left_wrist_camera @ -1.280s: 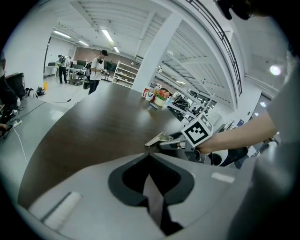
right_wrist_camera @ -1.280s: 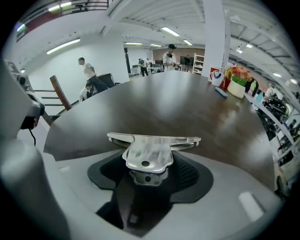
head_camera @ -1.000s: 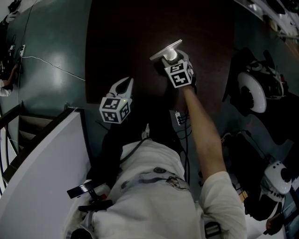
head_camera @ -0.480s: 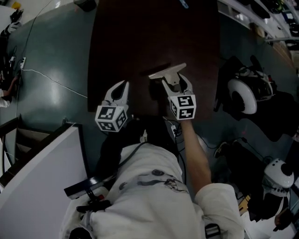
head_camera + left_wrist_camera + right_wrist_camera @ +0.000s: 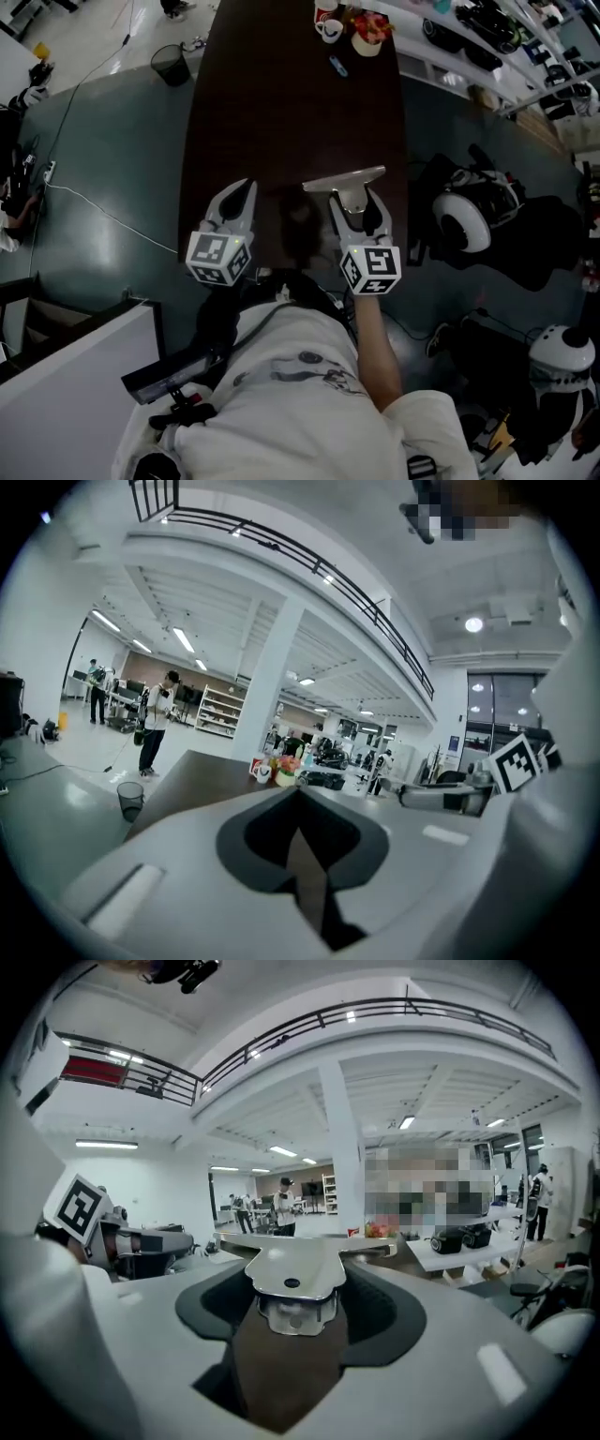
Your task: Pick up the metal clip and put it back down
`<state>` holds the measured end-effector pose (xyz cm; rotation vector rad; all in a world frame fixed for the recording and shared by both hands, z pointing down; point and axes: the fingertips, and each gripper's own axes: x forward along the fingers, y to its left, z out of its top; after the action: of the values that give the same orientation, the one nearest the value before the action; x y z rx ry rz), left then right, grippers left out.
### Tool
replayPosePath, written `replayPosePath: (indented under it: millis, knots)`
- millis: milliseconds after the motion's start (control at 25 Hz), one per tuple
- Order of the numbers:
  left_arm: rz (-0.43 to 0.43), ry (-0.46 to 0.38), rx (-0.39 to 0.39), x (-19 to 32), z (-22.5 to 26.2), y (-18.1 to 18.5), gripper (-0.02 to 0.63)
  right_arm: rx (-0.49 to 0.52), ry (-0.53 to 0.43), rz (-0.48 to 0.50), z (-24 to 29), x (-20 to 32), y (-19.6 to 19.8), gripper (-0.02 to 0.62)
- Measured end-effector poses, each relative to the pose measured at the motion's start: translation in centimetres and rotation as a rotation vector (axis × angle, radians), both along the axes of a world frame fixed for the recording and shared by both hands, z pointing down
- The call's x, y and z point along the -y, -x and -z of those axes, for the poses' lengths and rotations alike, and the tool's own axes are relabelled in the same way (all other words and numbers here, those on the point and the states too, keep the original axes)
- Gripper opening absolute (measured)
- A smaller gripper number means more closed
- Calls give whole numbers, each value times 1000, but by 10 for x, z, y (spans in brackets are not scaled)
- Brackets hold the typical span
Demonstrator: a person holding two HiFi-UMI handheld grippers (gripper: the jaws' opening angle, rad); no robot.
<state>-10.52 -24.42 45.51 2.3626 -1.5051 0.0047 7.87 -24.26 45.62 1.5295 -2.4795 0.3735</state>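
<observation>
Since a second ago my right gripper (image 5: pixel 358 208) has drawn back toward me. It is clamped on the metal clip (image 5: pixel 345 176) and holds it over the near end of the table (image 5: pixel 281 94). My left gripper (image 5: pixel 234 202) is closed on nothing. I'd lower the clip level, then let go gently. It's shiny, with a wide flat bar across its front.

We note one long dark table (image 5: pixel 281 112). On its far end: a mug (image 5: pixel 327 29), a flower pot (image 5: pixel 367 37), a blue pen (image 5: pixel 338 66).
</observation>
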Motion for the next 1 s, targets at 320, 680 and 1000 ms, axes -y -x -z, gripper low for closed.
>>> replayPosePath:
  millis: [320, 680, 1000]
  knots:
    - [19, -134, 21, 7, 50, 0, -2, 33, -117, -43, 45, -4, -22, 290]
    - [27, -208, 13, 11, 73, -3, -2, 41, -181, -58, 67, 4, -26, 290]
    - [36, -237, 20, 6, 84, -3, -2, 37, -201, -37, 76, -3, -17, 290]
